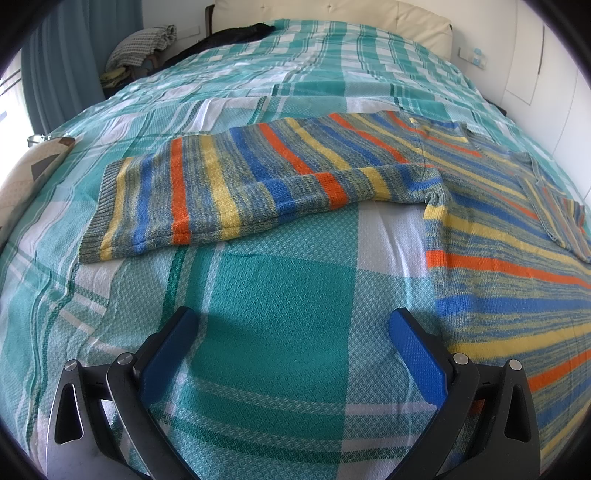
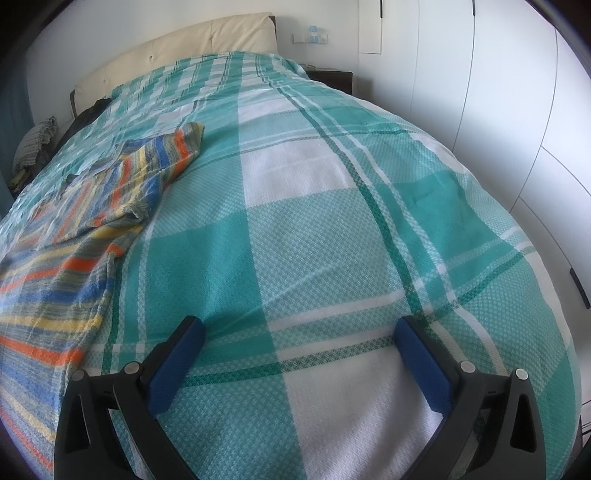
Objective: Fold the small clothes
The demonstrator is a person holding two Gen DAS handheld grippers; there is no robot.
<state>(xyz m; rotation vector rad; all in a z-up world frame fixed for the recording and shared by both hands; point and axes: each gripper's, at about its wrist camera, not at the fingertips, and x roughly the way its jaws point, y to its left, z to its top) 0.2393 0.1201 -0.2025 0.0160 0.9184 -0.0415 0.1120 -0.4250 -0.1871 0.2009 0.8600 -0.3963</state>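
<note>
Both grippers hang released above the checked bedspread [image 2: 332,229]: the striped sweater [image 1: 498,258] lies flat ahead and right of the left gripper [image 1: 295,325], and left of the right gripper [image 2: 299,332].

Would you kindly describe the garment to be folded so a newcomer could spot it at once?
Start at the bed with the teal and white checked cover. Lying flat on it is a knitted sweater, one sleeve stretched out sideways. Its orange, blue and yellow stripes set it apart from the dark clothing near the headboard.
</note>
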